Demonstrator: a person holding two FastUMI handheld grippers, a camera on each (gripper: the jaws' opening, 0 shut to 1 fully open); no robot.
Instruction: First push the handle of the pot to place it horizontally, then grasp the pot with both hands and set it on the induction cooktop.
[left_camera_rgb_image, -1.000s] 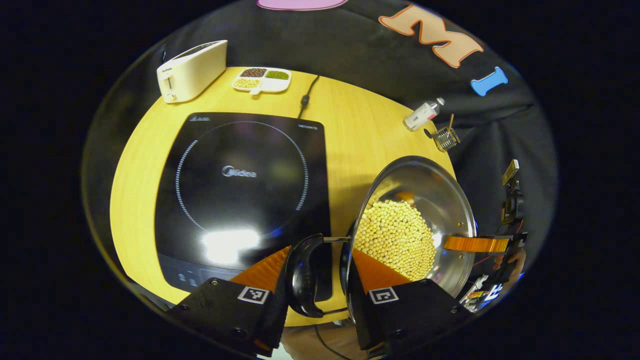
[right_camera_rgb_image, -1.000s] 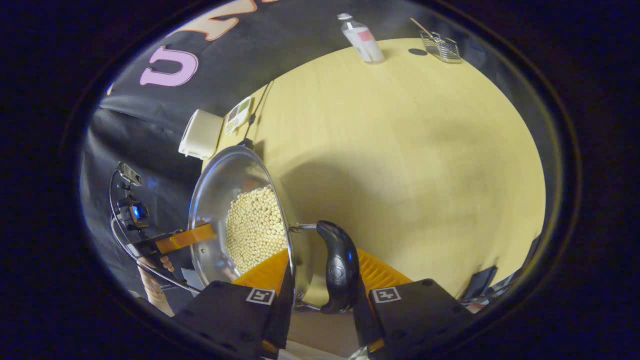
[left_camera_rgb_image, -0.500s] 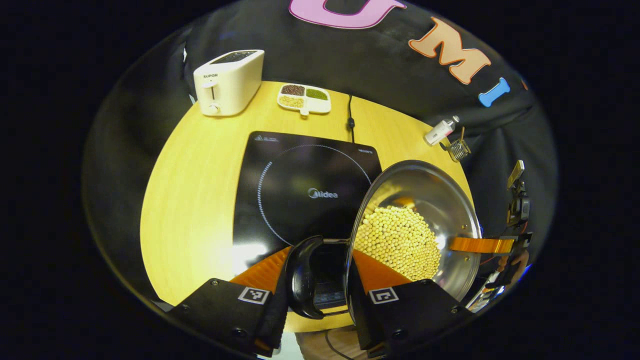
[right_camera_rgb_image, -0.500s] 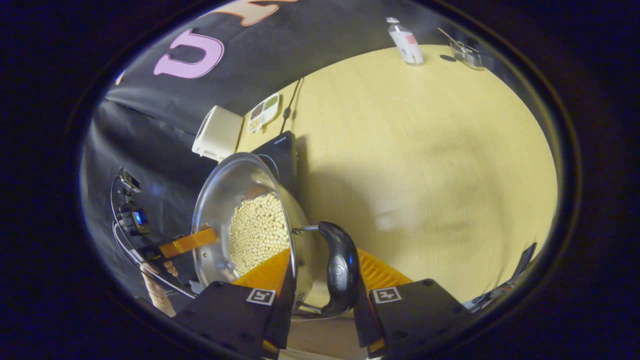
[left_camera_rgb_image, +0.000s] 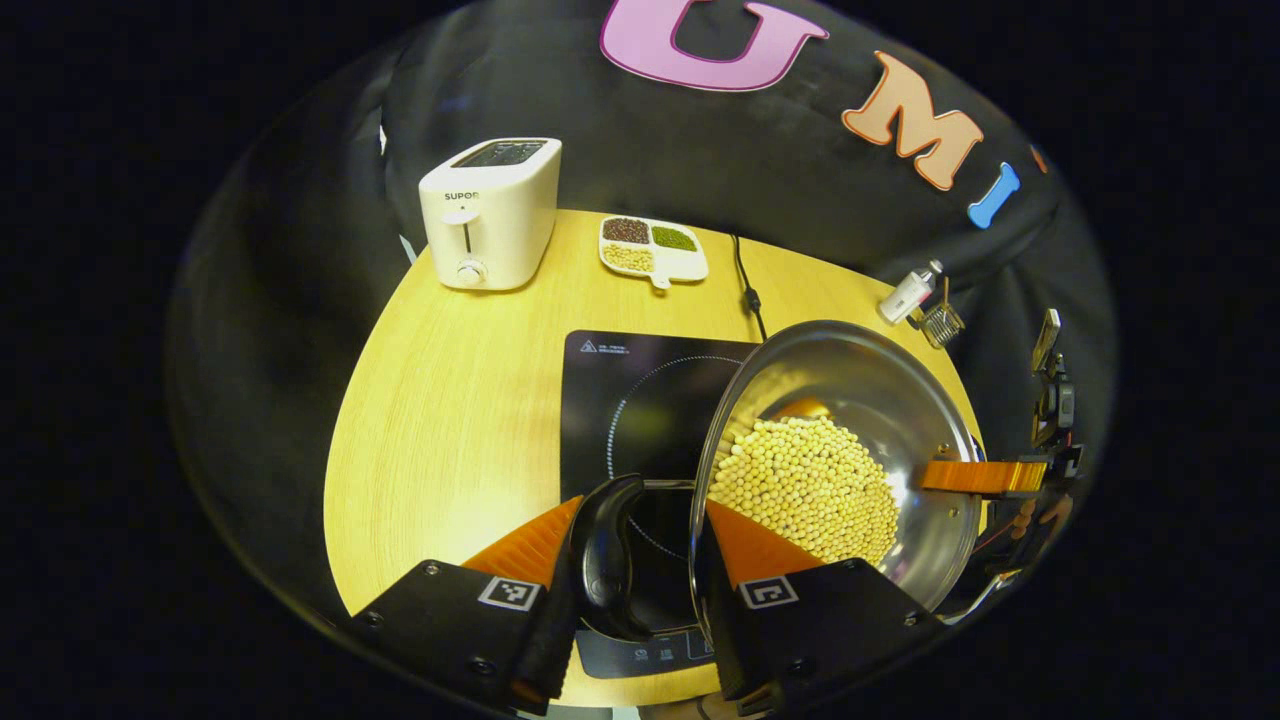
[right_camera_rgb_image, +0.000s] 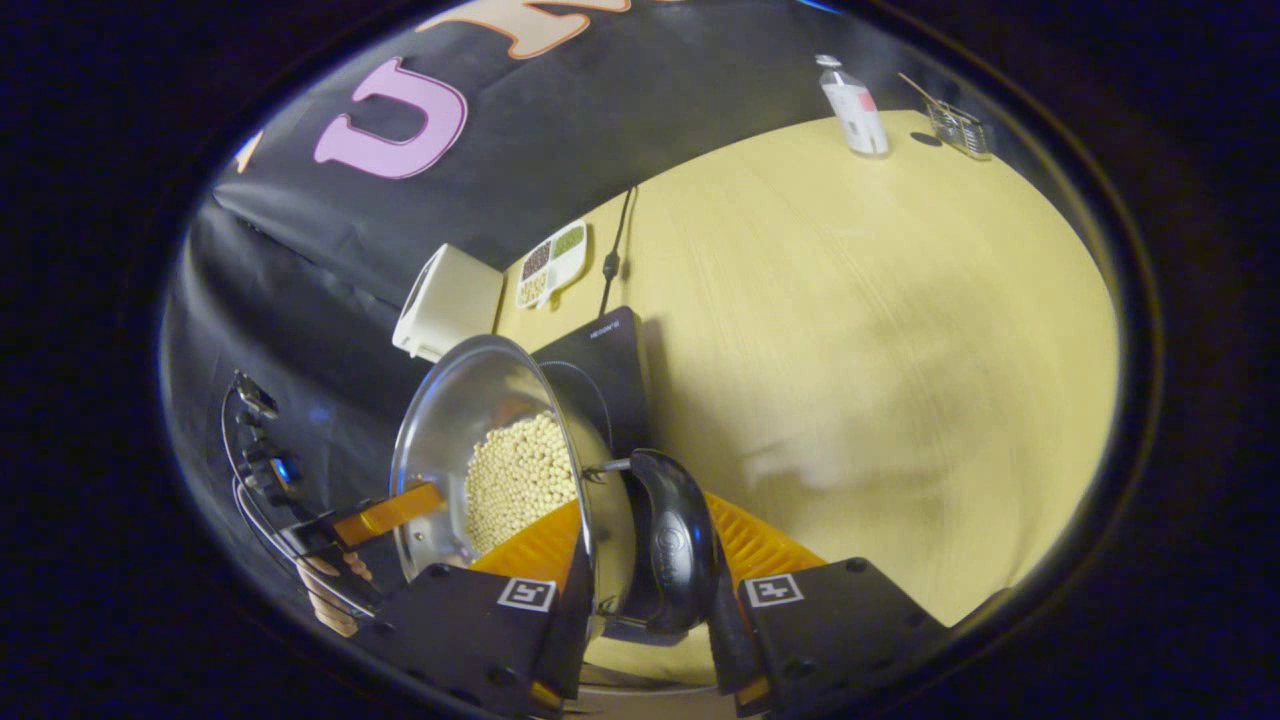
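A steel pot (left_camera_rgb_image: 880, 390) holding yellow beans (left_camera_rgb_image: 810, 485) hangs between both grippers, over the right part of the black induction cooktop (left_camera_rgb_image: 640, 400). My left gripper (left_camera_rgb_image: 642, 505) is shut on the pot's black side handle (left_camera_rgb_image: 605, 555) and rim, one finger outside the handle and one inside the pot. The right gripper (left_camera_rgb_image: 975, 477) grips the far rim. In the right gripper view, my right gripper (right_camera_rgb_image: 642, 505) is shut the same way on the other black handle (right_camera_rgb_image: 670, 545) of the pot (right_camera_rgb_image: 470, 410). The left gripper (right_camera_rgb_image: 385, 510) and a hand (right_camera_rgb_image: 335, 590) hold the far side, with the cooktop (right_camera_rgb_image: 605, 350) just beyond.
On the yellow table (left_camera_rgb_image: 450, 400) a white toaster (left_camera_rgb_image: 490, 215) and a divided dish of beans (left_camera_rgb_image: 652, 248) stand behind the cooktop. A small bottle (left_camera_rgb_image: 908, 295) and a wire basket (left_camera_rgb_image: 940, 322) are at the back right. The cooktop's cord (left_camera_rgb_image: 745, 285) runs off the far edge.
Both grippers have carried the pot leftward across the table. It was beside the cooktop's right edge and now overlaps the cooktop. Both grips are unchanged.
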